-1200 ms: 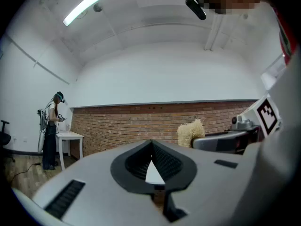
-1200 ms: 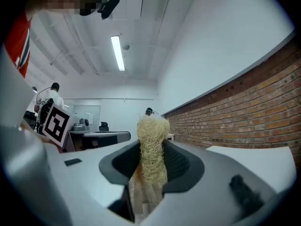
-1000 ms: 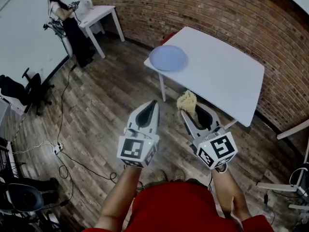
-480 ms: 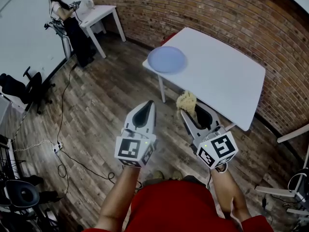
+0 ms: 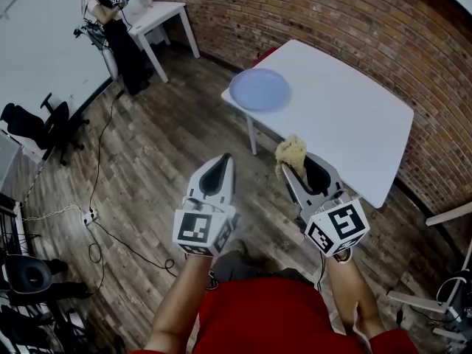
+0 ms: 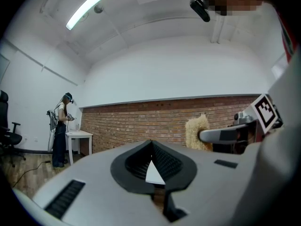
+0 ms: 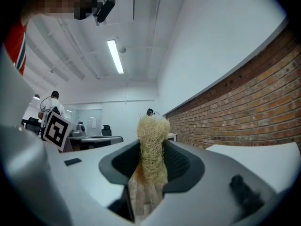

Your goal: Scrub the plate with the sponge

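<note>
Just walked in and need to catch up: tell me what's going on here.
A person holds a gripper in each hand. The right gripper is shut on a straw-coloured sponge; the left gripper is shut and empty. The blue plate sits untouched on the white table. Both grippers hang over the floor.

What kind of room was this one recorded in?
Likely a lab or office workspace, not a kitchen: brick wall, white table holding only a plate, office chair, trailing cables.

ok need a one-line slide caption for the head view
The right gripper holds the sponge near the table with the blue plate on it; left gripper shut, empty.
</note>
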Demonstrator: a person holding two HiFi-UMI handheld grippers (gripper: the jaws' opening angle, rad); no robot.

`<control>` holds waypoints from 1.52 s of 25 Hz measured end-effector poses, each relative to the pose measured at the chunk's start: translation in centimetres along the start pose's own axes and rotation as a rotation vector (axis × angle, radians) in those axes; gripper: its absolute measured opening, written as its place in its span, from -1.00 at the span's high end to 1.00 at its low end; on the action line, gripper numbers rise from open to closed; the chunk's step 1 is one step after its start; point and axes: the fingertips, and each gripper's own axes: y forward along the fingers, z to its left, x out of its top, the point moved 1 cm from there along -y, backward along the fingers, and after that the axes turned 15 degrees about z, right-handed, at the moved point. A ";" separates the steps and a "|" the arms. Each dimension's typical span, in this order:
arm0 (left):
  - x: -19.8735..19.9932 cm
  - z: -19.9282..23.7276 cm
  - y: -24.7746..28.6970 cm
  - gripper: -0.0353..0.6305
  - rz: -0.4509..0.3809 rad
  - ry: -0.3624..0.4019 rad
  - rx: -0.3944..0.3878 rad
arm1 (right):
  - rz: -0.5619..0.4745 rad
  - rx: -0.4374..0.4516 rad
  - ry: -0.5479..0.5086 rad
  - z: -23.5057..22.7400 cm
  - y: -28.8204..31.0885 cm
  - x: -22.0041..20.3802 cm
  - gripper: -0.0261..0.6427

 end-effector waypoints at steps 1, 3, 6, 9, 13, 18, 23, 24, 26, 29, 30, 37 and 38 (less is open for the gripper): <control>0.1 0.3 0.2 0.85 -0.001 0.000 0.002 | 0.000 -0.001 0.000 -0.2 0.2 0.1 0.46; 0.6 1.0 0.8 0.85 -0.006 0.003 0.003 | 0.000 -0.008 -0.003 -0.6 0.9 0.5 0.46; 1.0 2.6 2.1 0.85 -0.014 0.000 -0.002 | 0.006 -0.021 -0.008 -1.2 2.4 0.8 0.46; 1.4 4.3 4.3 0.85 -0.020 -0.009 -0.022 | 0.017 -0.041 -0.014 -2.2 4.5 1.1 0.46; 2.0 7.3 7.9 0.85 -0.023 0.003 -0.046 | 0.027 -0.070 -0.011 -4.0 8.5 2.0 0.46; 3.1 11.7 12.6 0.85 -0.013 0.027 -0.088 | 0.048 -0.129 0.003 -6.1 13.8 3.1 0.46; 4.4 16.5 17.1 0.85 -0.005 0.030 -0.140 | 0.065 -0.197 0.023 -8.2 18.9 4.3 0.46; 4.6 17.4 17.9 0.85 -0.003 0.033 -0.151 | 0.068 -0.210 0.025 -8.6 19.8 4.5 0.46; 4.9 18.9 19.5 0.85 -0.002 0.040 -0.174 | 0.073 -0.234 0.026 -9.2 21.6 5.0 0.46; 5.2 21.1 21.4 0.85 0.004 0.044 -0.204 | 0.081 -0.267 0.027 -9.8 24.1 5.7 0.46; 5.2 21.7 22.0 0.85 0.008 0.044 -0.213 | 0.085 -0.276 0.029 -9.9 24.8 5.9 0.46; 4.8 24.4 25.7 0.85 0.032 0.043 -0.259 | 0.107 -0.327 0.036 -11.2 28.0 6.4 0.46; 4.7 24.6 26.1 0.85 0.038 0.042 -0.264 | 0.111 -0.333 0.038 -11.5 28.2 6.4 0.46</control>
